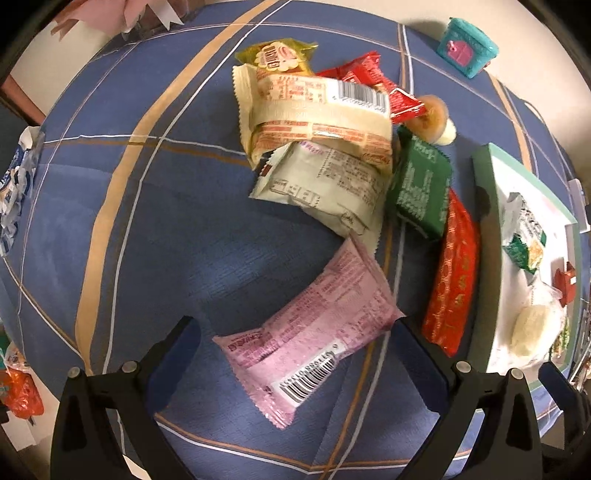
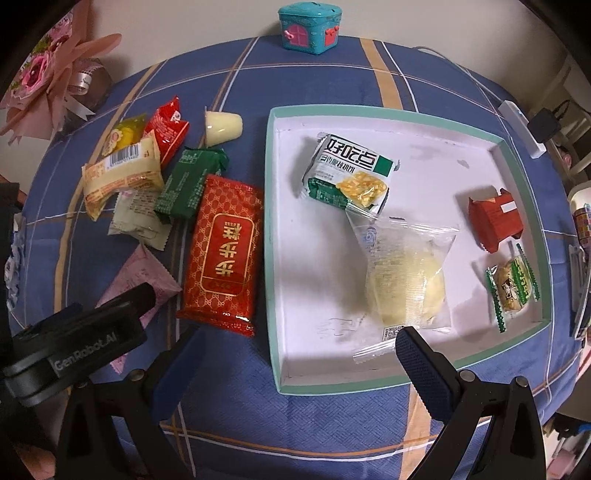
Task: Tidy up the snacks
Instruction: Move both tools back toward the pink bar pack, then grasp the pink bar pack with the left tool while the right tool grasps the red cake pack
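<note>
Notably, only the right wrist view shows the tray (image 2: 524, 328) interior: four wrapped snacks. Pink packet (image 1: 314, 332) lies on the surface (image 1: 147, 240), long axis diagonal, barcode end nearest, between the spread left hand-held gripper (image 1: 295, 347). Right hand-held gripper (image 2: 299, 354): apart, empty.

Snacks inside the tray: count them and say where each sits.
4. Green-and-white packet at the far side, clear-wrapped bun in the middle, red packet at the right wall, small green-edged candy just nearer than it.

Blue plaid tablecloth (image 2: 295, 413) over a table — cream wall (image 2: 207, 26) behind.
</note>
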Action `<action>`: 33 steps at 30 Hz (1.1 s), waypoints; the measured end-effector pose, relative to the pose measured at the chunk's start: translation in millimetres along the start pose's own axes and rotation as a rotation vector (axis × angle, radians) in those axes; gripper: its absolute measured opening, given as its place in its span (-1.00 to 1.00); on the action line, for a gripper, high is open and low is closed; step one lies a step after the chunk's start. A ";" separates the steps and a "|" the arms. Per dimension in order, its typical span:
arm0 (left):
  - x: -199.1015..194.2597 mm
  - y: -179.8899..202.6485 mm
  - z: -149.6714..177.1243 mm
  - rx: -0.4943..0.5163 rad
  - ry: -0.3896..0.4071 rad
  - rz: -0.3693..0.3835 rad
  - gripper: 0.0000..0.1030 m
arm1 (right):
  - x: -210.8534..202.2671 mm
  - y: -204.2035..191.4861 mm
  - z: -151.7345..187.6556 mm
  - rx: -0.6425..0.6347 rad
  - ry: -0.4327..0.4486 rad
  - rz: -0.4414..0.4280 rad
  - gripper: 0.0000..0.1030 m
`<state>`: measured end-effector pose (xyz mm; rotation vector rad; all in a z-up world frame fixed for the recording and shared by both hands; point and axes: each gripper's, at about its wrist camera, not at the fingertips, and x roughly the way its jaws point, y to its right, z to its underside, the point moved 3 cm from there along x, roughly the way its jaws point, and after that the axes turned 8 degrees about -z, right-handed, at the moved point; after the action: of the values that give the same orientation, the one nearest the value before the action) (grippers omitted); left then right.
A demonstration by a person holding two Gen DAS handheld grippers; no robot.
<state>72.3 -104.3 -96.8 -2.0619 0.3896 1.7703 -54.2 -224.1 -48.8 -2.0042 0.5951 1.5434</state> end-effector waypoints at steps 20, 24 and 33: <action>19.3 -79.7 9.6 -0.308 -0.048 0.038 1.00 | 2.4 -8.0 -11.1 0.018 0.024 -0.032 1.00; 17.7 -69.3 9.3 -0.270 -0.035 0.063 0.99 | -3.7 -25.0 -22.4 -0.011 0.083 -0.098 1.00; 13.8 -79.5 21.3 -0.298 -0.040 0.104 0.35 | 6.2 -49.1 -28.4 -0.063 0.096 -0.194 0.11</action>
<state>91.9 -23.6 -104.0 -2.2363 0.2366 2.0333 -0.7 -205.5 -41.9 -2.1249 0.3797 1.3722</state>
